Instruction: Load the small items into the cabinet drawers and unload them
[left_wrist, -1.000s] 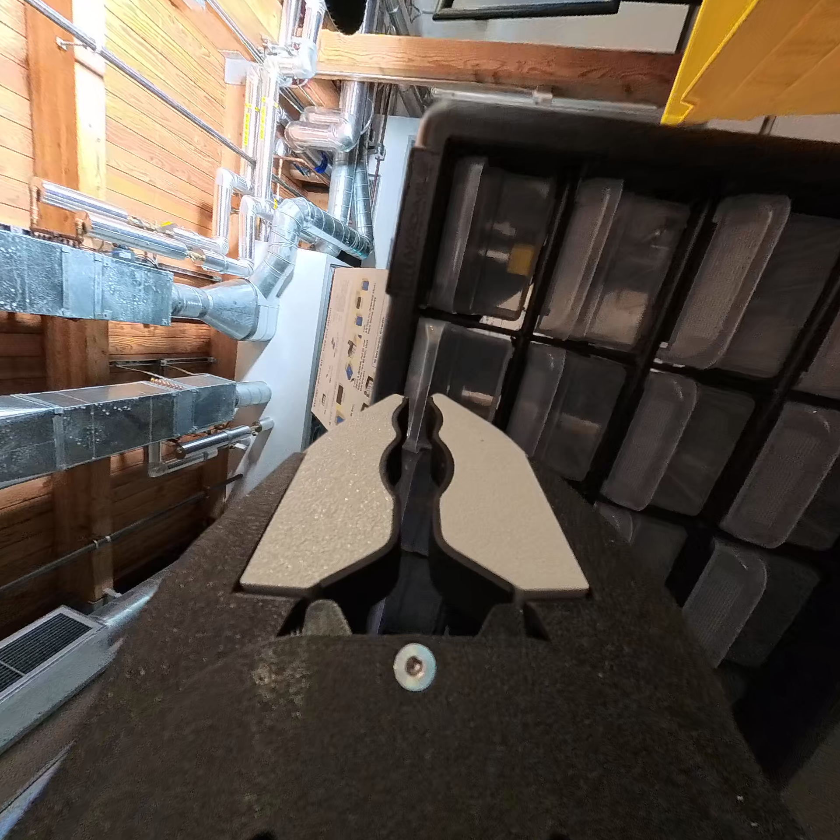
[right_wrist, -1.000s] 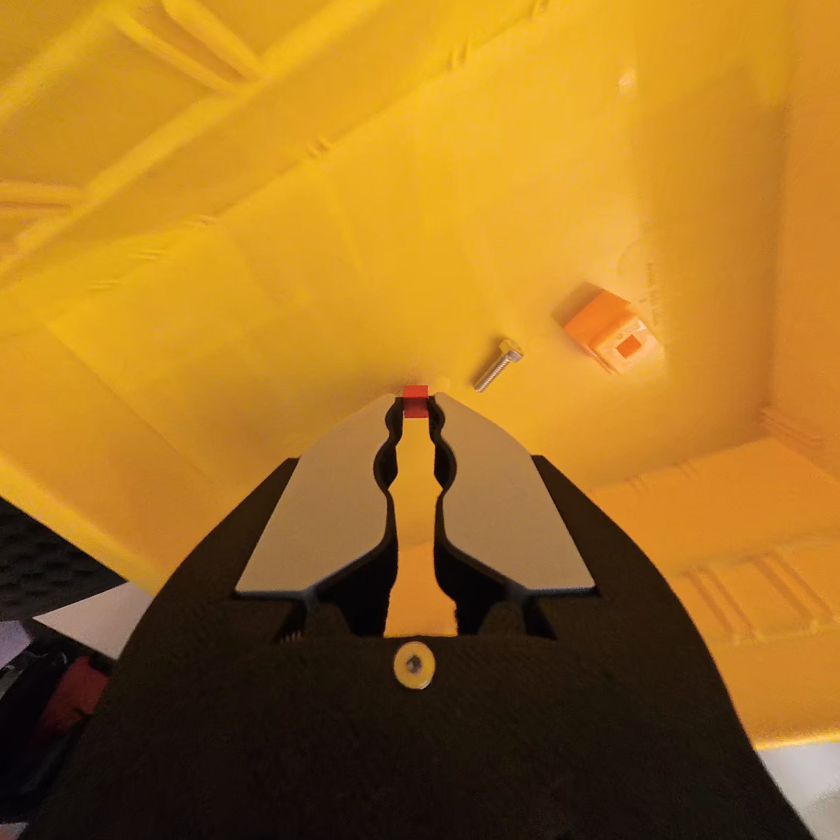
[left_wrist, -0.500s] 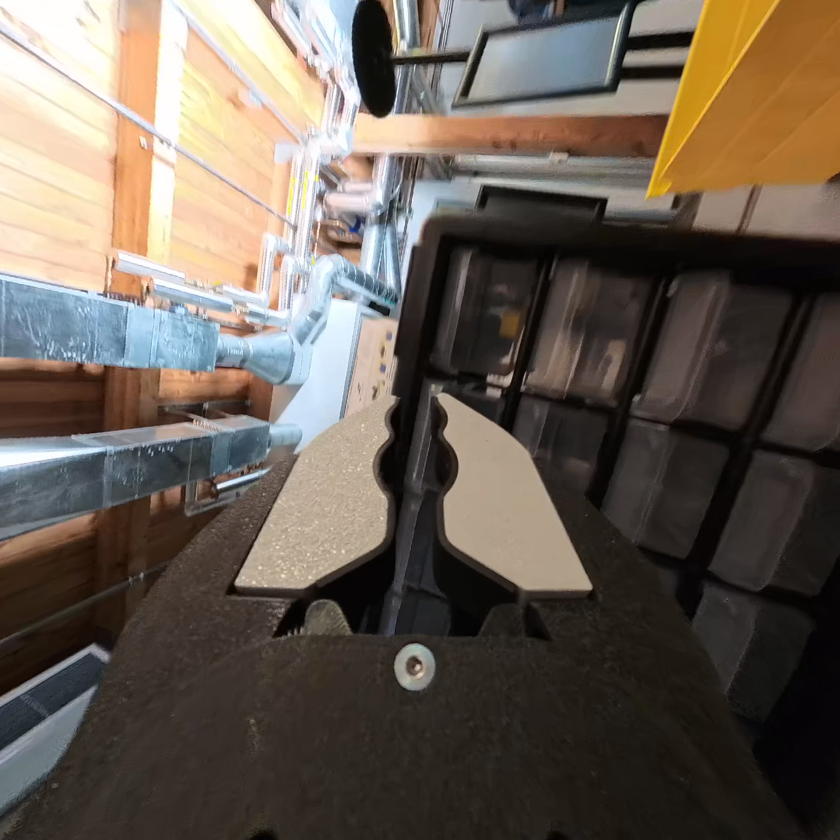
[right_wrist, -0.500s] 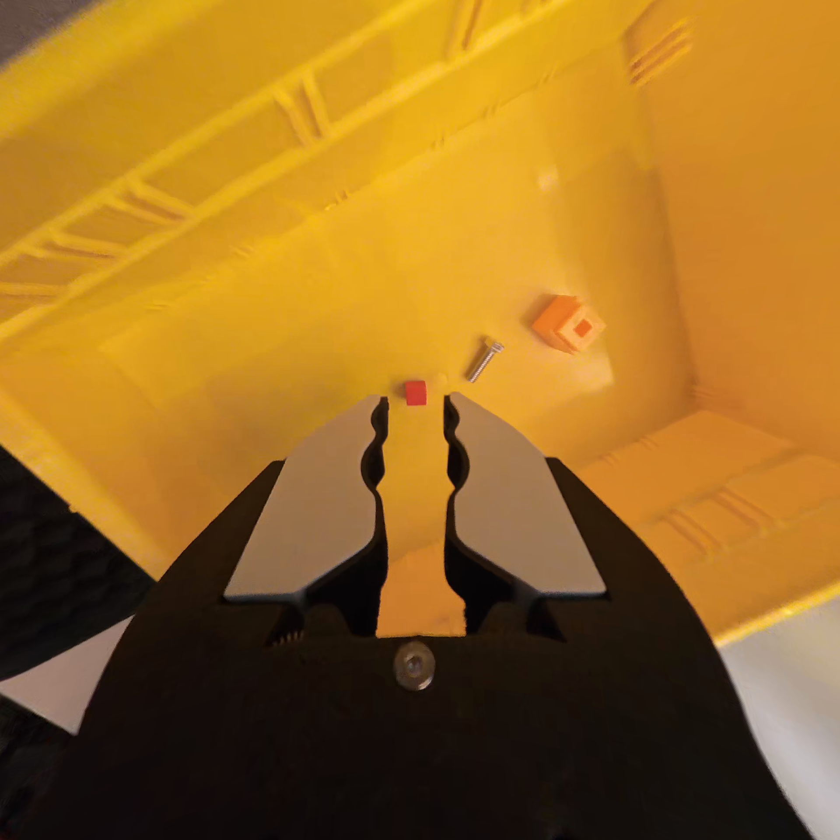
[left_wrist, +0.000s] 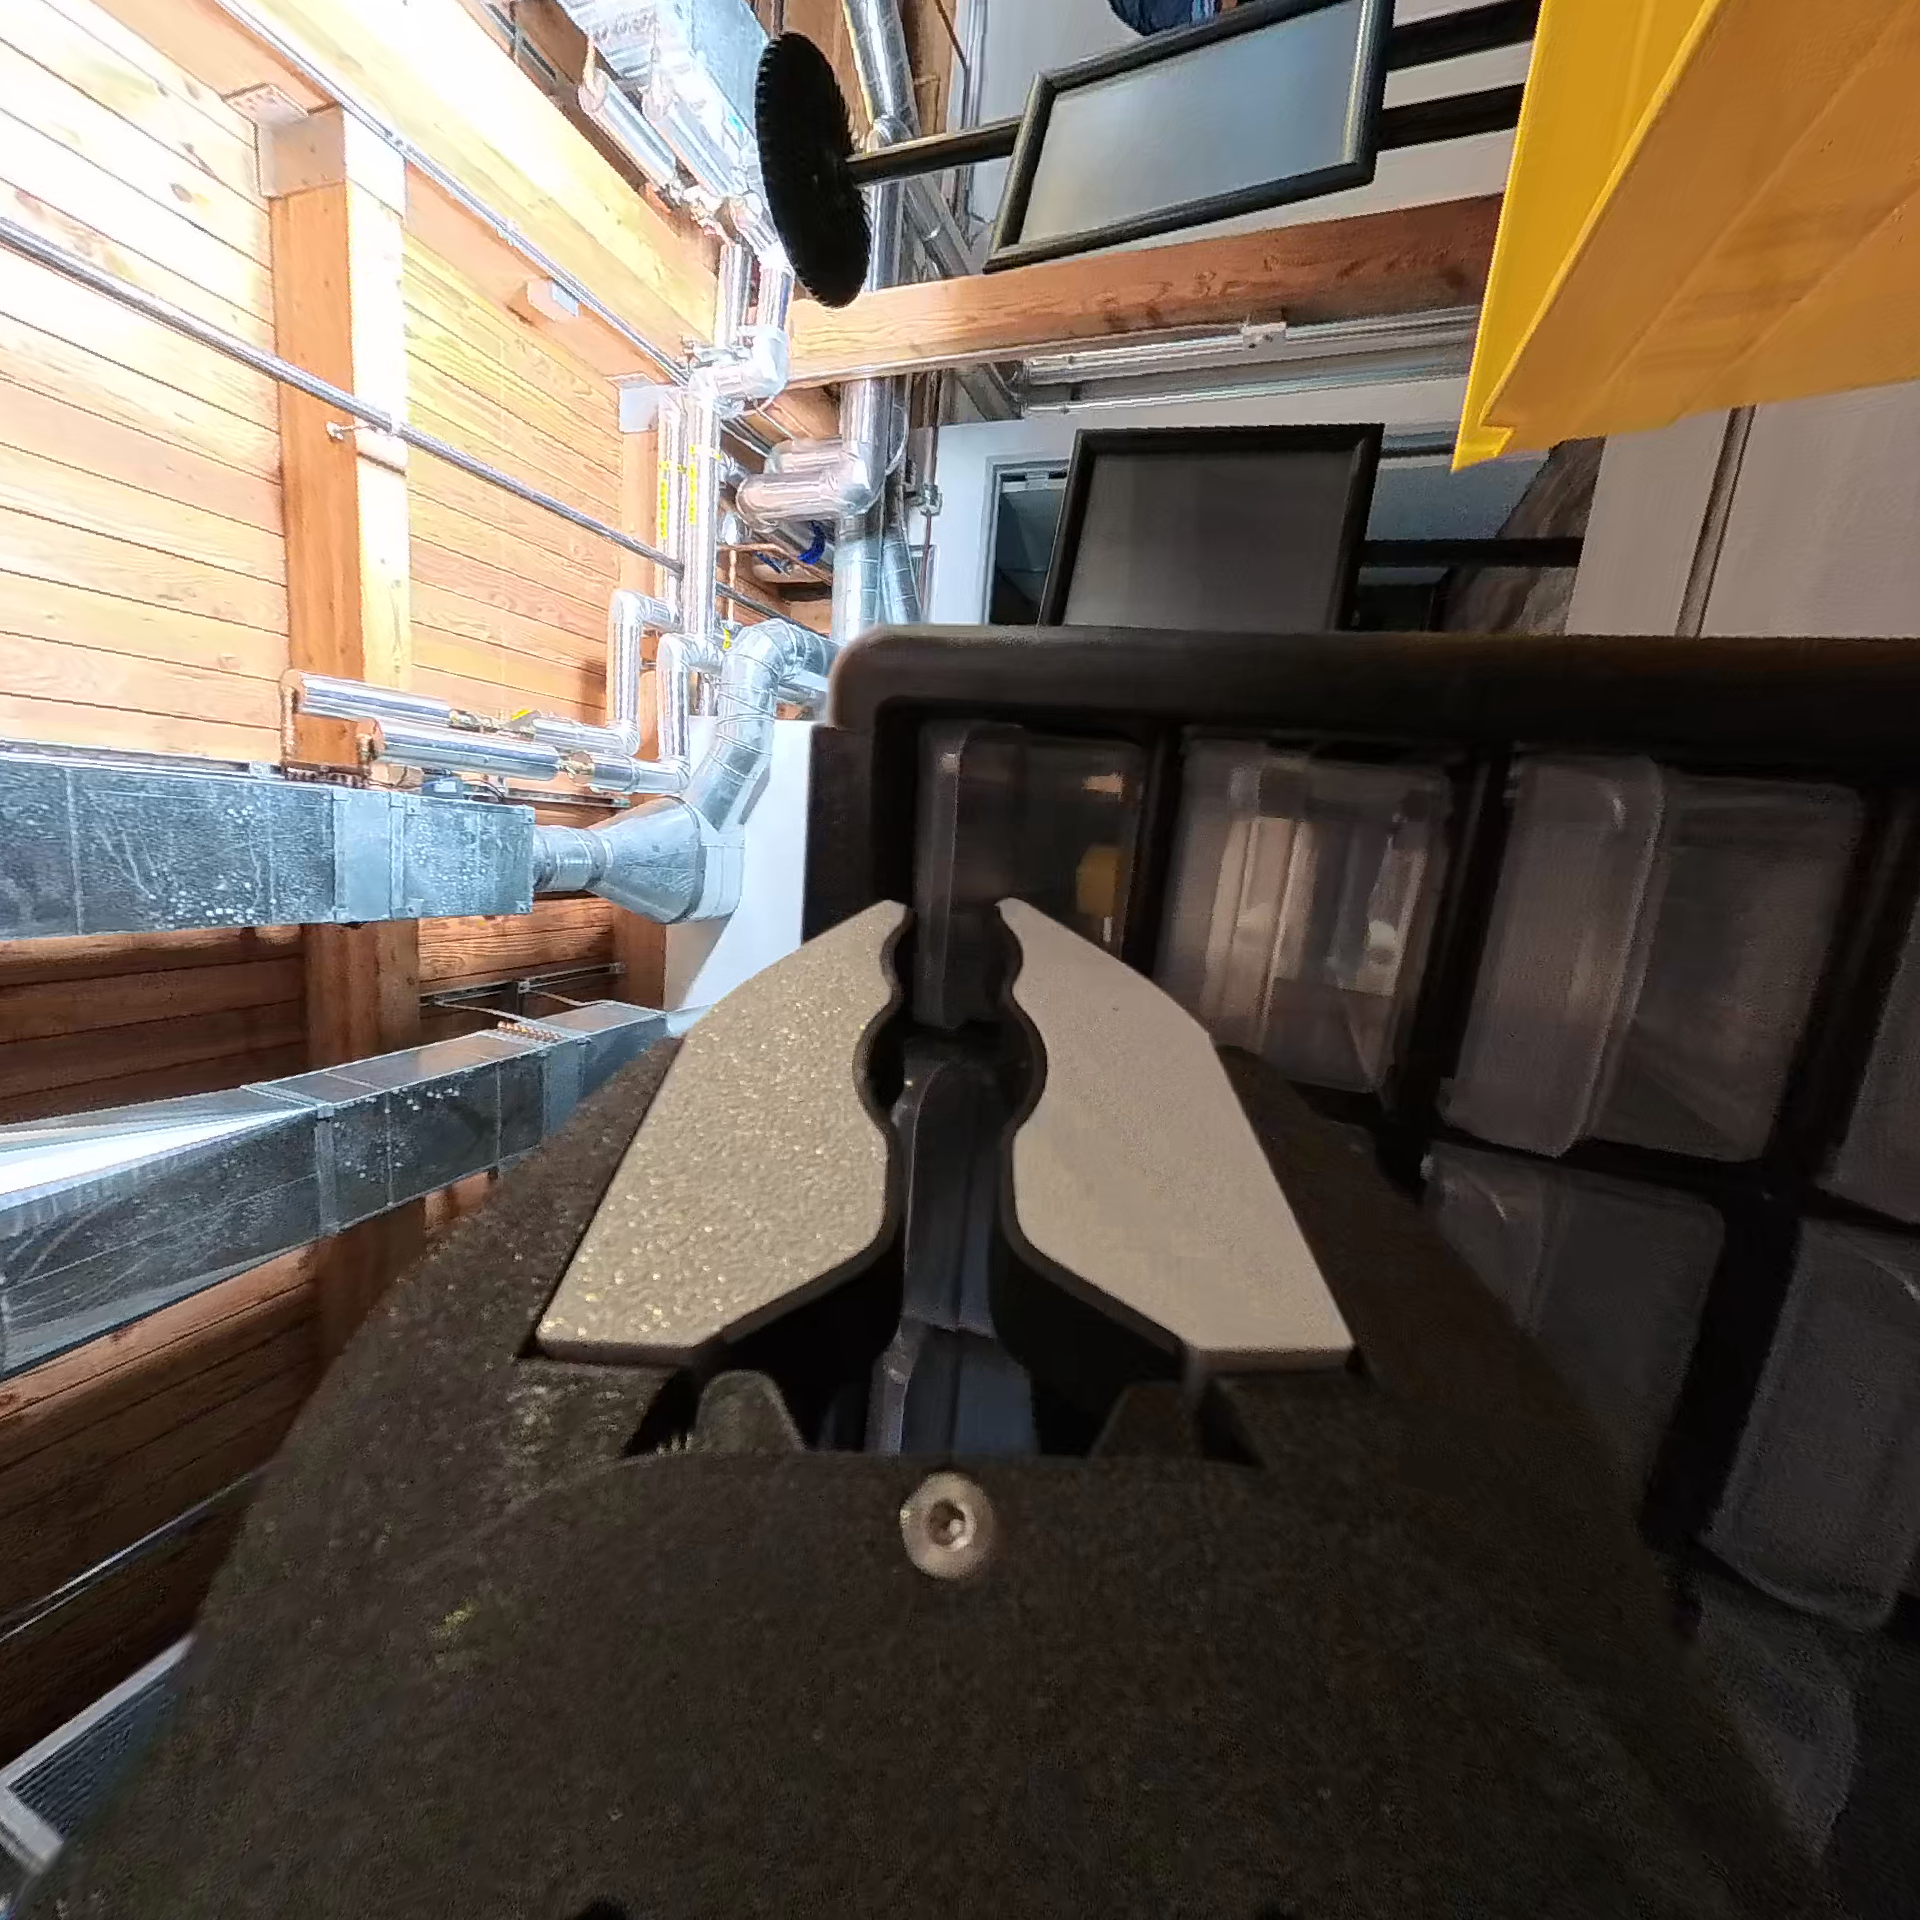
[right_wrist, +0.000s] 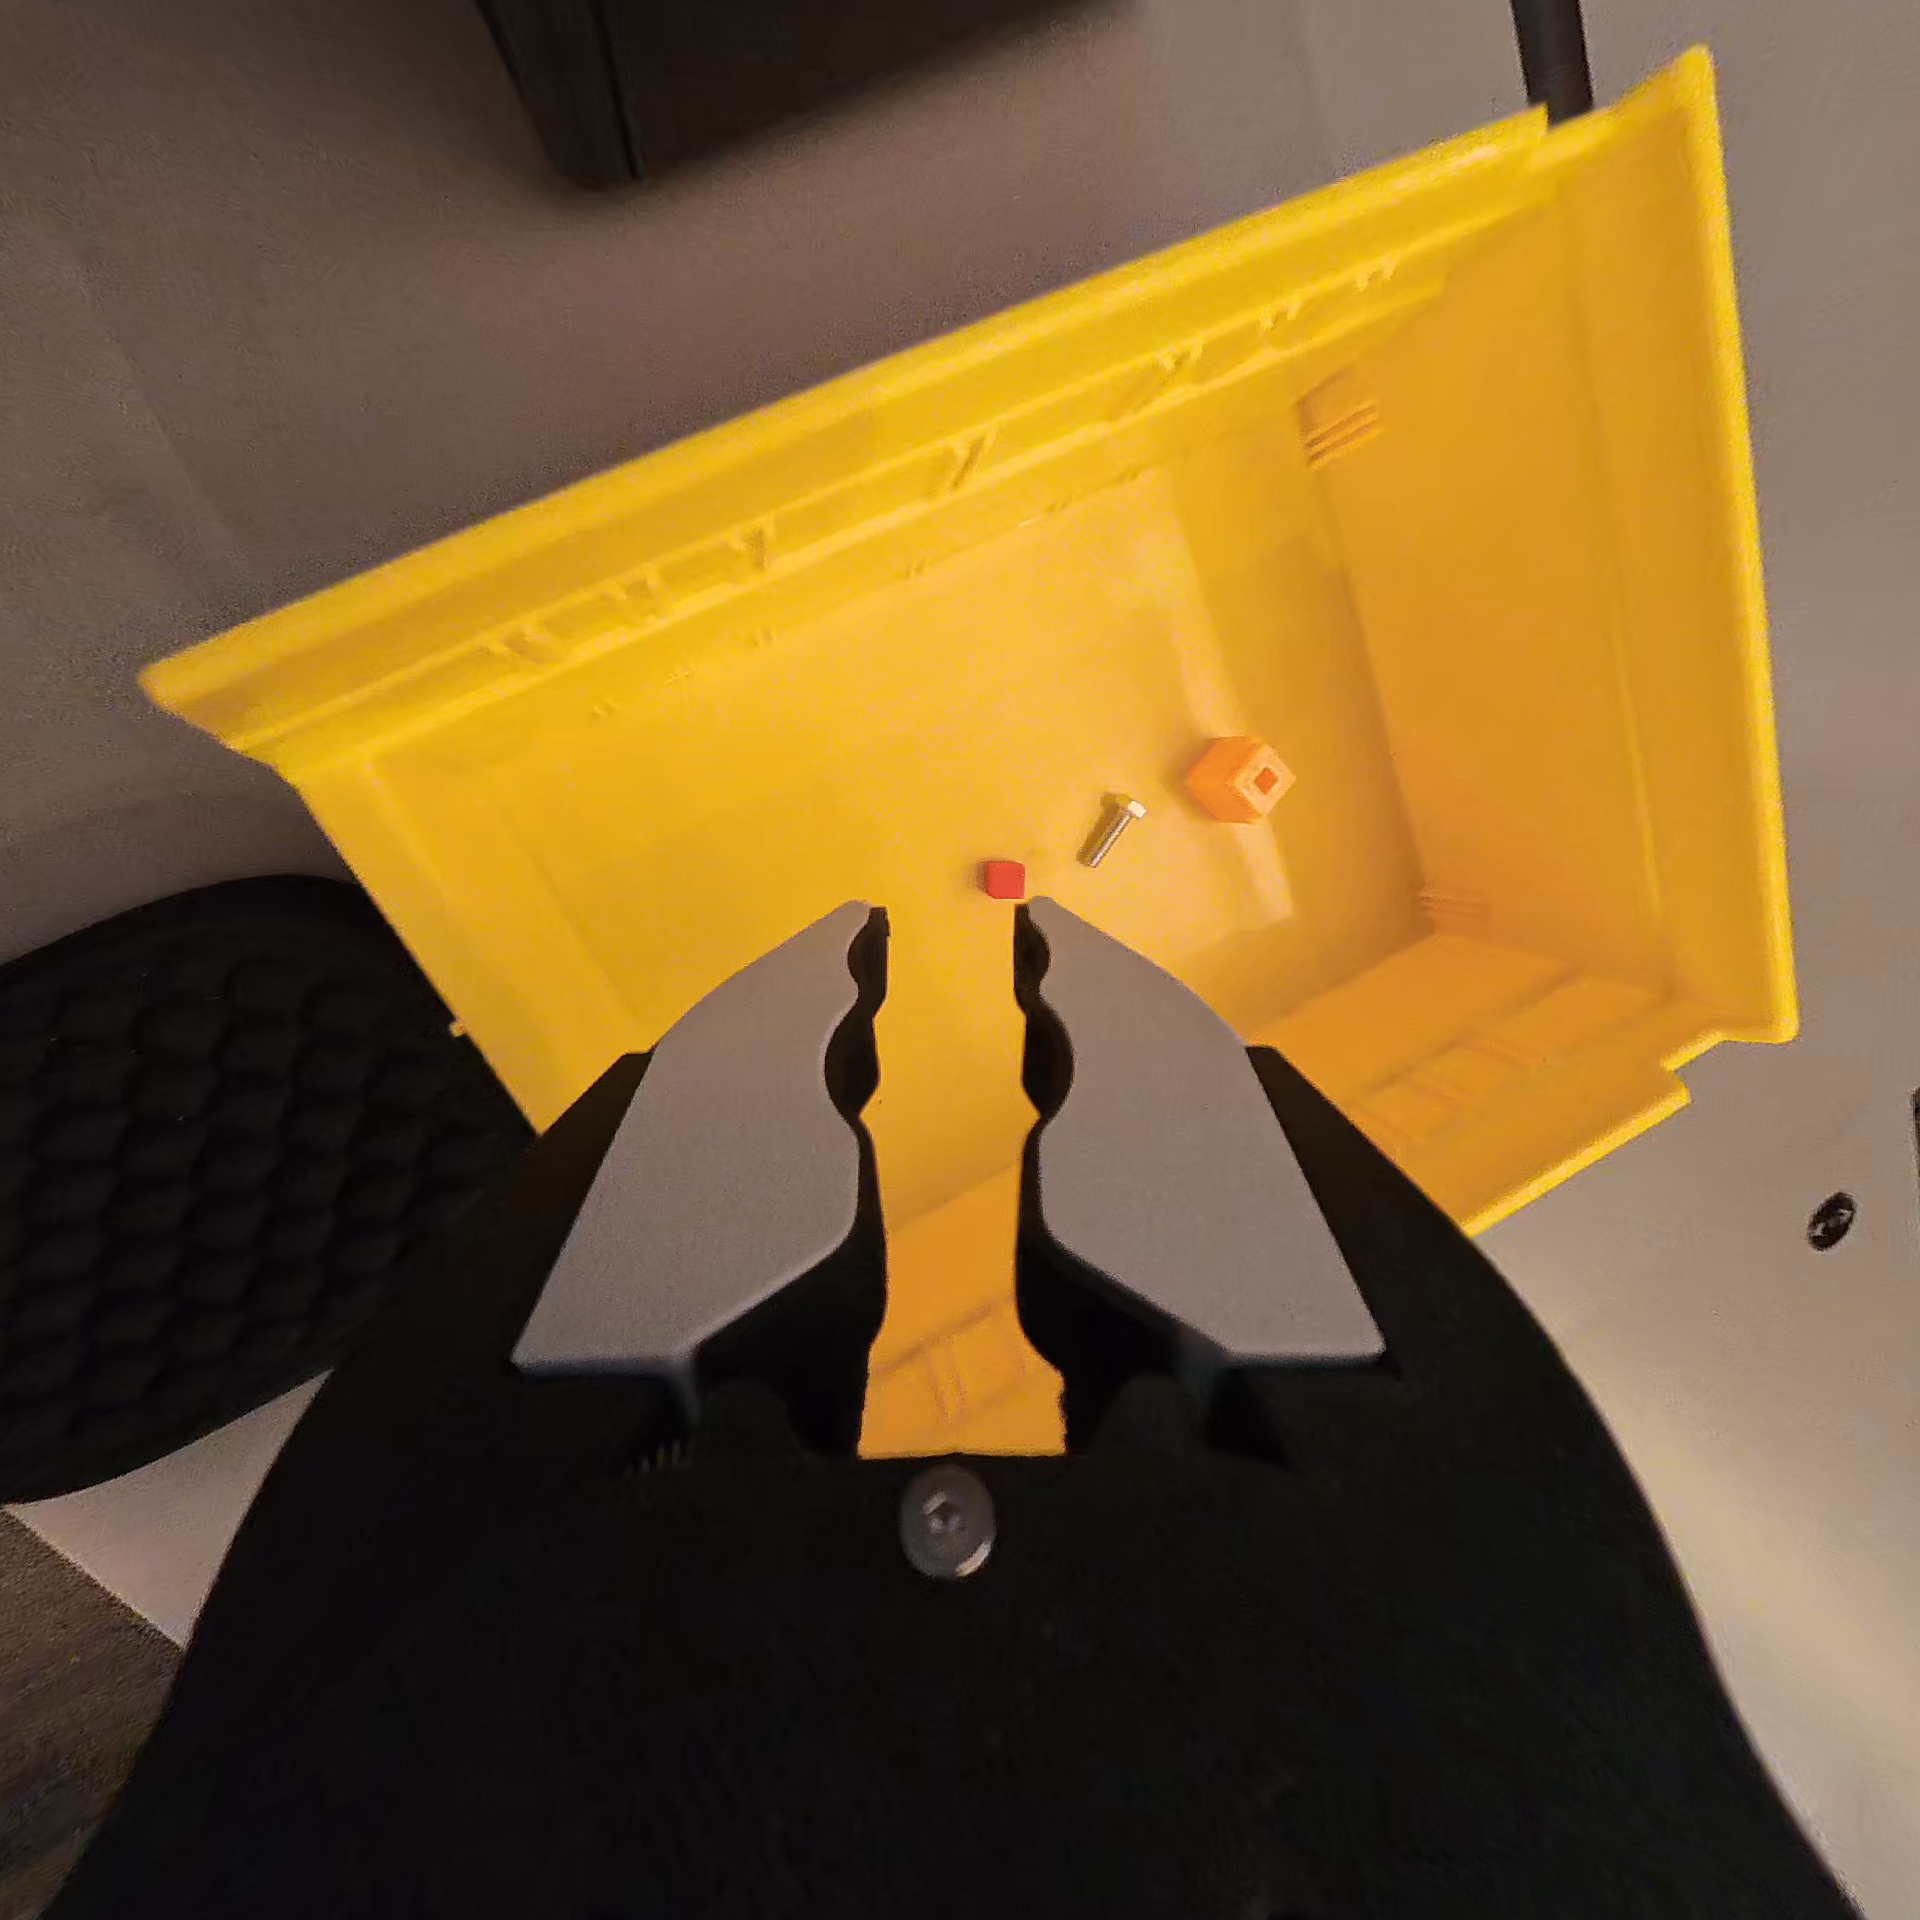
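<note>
In the left wrist view, a black cabinet (left_wrist: 1351, 675) holds rows of translucent grey drawers (left_wrist: 1299, 883). My left gripper (left_wrist: 954, 906) is shut on the grey handle of a drawer (left_wrist: 966, 831) at the cabinet's corner. In the right wrist view, a yellow bin (right_wrist: 727, 727) lies on a white table (right_wrist: 1662, 1455). On its floor lie a small red cube (right_wrist: 1000, 878), a metal bolt (right_wrist: 1110, 828) and an orange cube with a square hole (right_wrist: 1242, 777). My right gripper (right_wrist: 951, 909) is open and empty, above the bin and just short of the red cube.
A black honeycomb mat (right_wrist: 156, 1143) lies left of the bin. A dark box (right_wrist: 779, 73) stands beyond it. The yellow bin's edge (left_wrist: 1714, 208) shows at the top right of the left wrist view. Wooden walls and metal ducts (left_wrist: 260, 862) fill the background. There is about 20 centimetres between the tips of the two grippers. About 10 centimetres separates my right fingertips from the small red cube (right_wrist: 1000, 878).
My right gripper has let go of the red cube, opened wider and drawn back out of the bin. My left gripper stays clamped on the drawer handle; its view has shifted.
</note>
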